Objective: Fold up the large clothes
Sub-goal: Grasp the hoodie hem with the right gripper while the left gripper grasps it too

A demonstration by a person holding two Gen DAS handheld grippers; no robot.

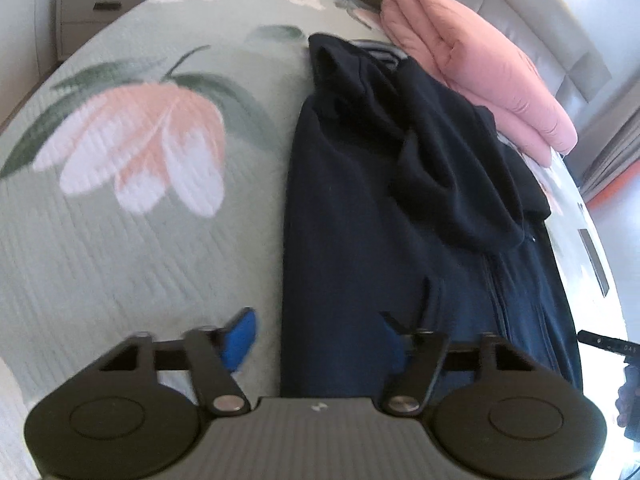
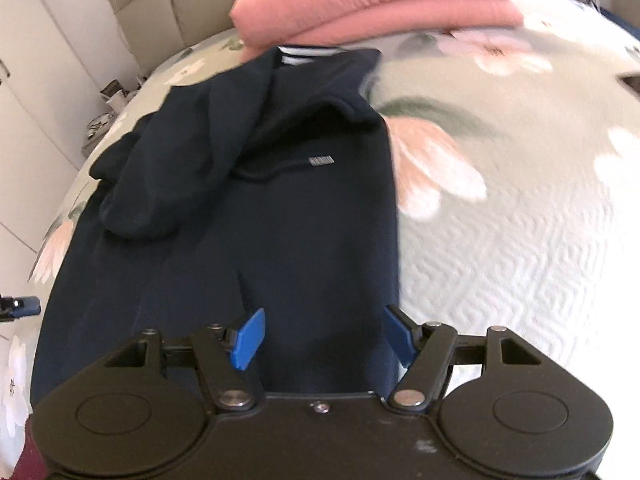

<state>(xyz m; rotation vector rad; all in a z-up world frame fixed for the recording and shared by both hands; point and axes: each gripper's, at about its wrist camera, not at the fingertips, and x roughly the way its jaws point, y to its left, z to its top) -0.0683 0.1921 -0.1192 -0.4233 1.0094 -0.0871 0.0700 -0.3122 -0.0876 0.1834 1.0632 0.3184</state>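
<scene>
hovering over the navy jacket [image 2: 256,240] on the bed [image 2: 520,240], my left gripper [image 1: 316,340] and right gripper [image 2: 324,336] are open, holding nothing; i should pinch both hem corners evenly.

From my left tongs [image 1: 316,344] I see wide open bedspread [image 1: 120,240] to the left of the dark jacket [image 1: 360,220], with nothing lying on it up to the nightstand [image 1: 96,12]. To the far side, a folded pink quilt [image 1: 480,72] blocks the way, lying against the headboard [image 1: 540,12] and touching the jacket's collar end. My right tongs [image 2: 324,338] have bare bedspread [image 2: 520,260] on their right; the bunched sleeve [image 2: 168,176] humps up on the jacket's left half.
</scene>
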